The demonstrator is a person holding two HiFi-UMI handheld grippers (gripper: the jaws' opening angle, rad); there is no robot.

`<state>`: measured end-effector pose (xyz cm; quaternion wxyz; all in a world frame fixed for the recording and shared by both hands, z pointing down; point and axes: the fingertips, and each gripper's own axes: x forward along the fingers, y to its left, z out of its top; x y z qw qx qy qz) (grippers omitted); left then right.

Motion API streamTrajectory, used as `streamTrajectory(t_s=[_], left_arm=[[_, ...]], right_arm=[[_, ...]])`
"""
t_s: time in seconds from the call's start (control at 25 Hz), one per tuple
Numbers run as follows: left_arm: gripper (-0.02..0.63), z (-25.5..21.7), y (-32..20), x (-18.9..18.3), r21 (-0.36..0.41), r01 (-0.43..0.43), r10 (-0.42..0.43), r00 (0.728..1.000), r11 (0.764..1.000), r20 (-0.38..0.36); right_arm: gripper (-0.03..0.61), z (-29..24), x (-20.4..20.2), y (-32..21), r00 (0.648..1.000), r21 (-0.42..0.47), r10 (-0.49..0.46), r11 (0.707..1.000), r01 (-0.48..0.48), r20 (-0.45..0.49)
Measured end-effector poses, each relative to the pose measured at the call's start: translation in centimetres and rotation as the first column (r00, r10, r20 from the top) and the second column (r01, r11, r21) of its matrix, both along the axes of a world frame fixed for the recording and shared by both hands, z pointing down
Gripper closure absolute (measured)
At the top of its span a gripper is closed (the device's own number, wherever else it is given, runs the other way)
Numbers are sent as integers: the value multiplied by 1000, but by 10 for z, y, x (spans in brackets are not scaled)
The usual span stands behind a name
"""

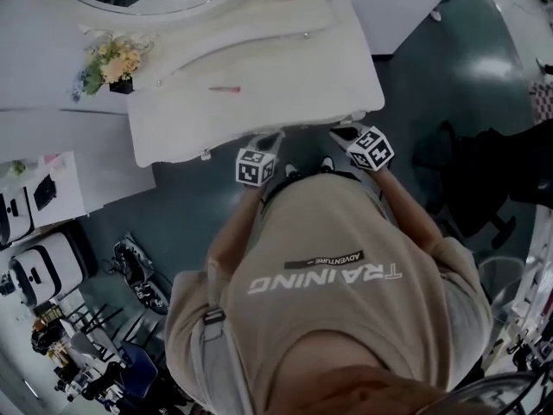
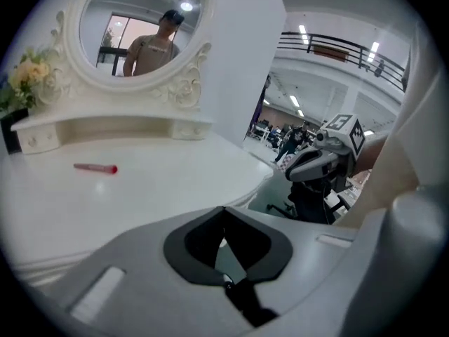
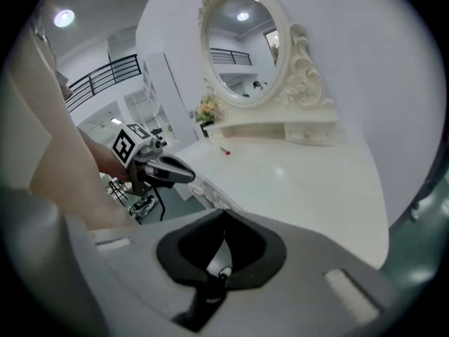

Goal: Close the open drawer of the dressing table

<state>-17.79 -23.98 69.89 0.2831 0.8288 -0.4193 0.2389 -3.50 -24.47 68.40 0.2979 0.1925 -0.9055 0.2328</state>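
Hovering at the front edge of the dressing table [image 1: 285, 67], the left gripper [image 1: 268, 137] and the right gripper [image 1: 346, 131] sit side by side, tips against the tabletop's rim. Each has its jaws clenched together on nothing. Ahead of both, across the white top, lies a small red stick [image 1: 224, 88], with the oval mirror [image 2: 140, 27] beyond it. The drawer is hidden beneath the rim, so its state cannot be told.

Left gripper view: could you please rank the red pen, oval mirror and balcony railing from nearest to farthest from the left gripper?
1. Red pen, low left.
2. Oval mirror, behind it, upper left.
3. Balcony railing, far upper right.
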Motion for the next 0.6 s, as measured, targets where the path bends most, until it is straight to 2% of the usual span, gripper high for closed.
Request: streamTrajectory(t_s=[0.16, 0.28, 0.36, 0.48, 0.6], left_arm=[[612, -72, -24, 8, 184, 29, -19, 998, 983, -56], [612, -126, -41, 8, 305, 54, -32, 997, 951, -77], [612, -163, -48, 9, 385, 68, -38, 996, 921, -87], [612, -216, -54, 2, 504, 73, -45, 997, 860, -68], [612, -253, -54, -4, 579, 71, -53, 997, 812, -49]], right_arm=[[574, -73, -22, -19, 988, 174, 14, 984, -42, 156], [574, -118, -36, -35, 982, 291, 4, 955, -59, 187], [574, -146, -41, -43, 981, 359, -2, 931, -69, 195], [574, -189, -51, -54, 973, 448, -17, 889, -91, 232], [574, -234, -57, -56, 957, 499, -30, 858, -123, 287]])
